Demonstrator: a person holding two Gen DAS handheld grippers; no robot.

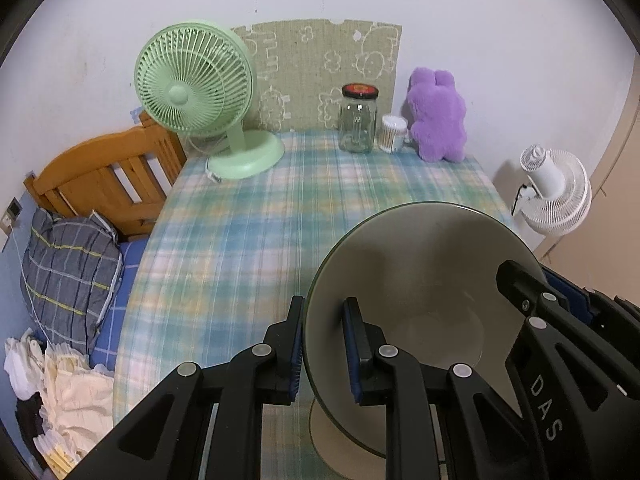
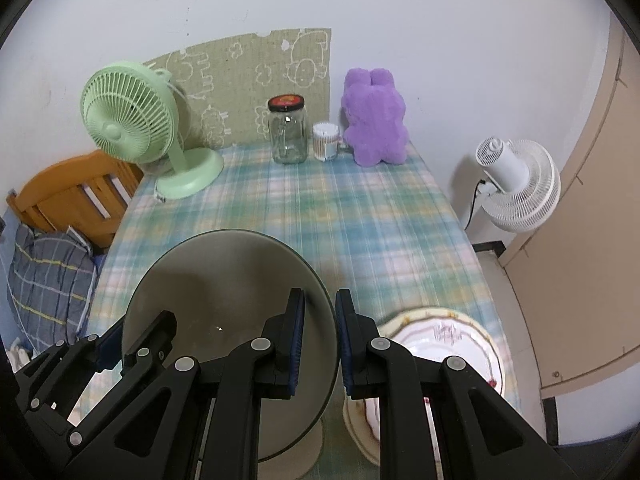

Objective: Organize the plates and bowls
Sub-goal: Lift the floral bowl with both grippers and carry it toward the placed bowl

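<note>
A grey-green bowl (image 1: 424,280) with a pale foot hangs over the plaid tablecloth (image 1: 240,248), held by both grippers. My left gripper (image 1: 322,354) is shut on its left rim, one blue pad inside the bowl and one outside. In the right wrist view my right gripper (image 2: 320,344) is shut on the right rim of the same bowl (image 2: 224,300). Each gripper also shows in the other's view: right gripper (image 1: 540,292), left gripper (image 2: 128,340). A white plate (image 2: 444,340) with a flowered, yellowish rim lies on the table just right of the bowl, partly hidden by my right fingers.
Along the back of the table stand a green desk fan (image 1: 192,92), a glass jar (image 1: 358,118), a tub of cotton swabs (image 1: 393,133) and a purple plush toy (image 1: 438,116). A bed with wooden headboard (image 1: 108,176) lies left; a white floor fan (image 2: 516,184) stands right.
</note>
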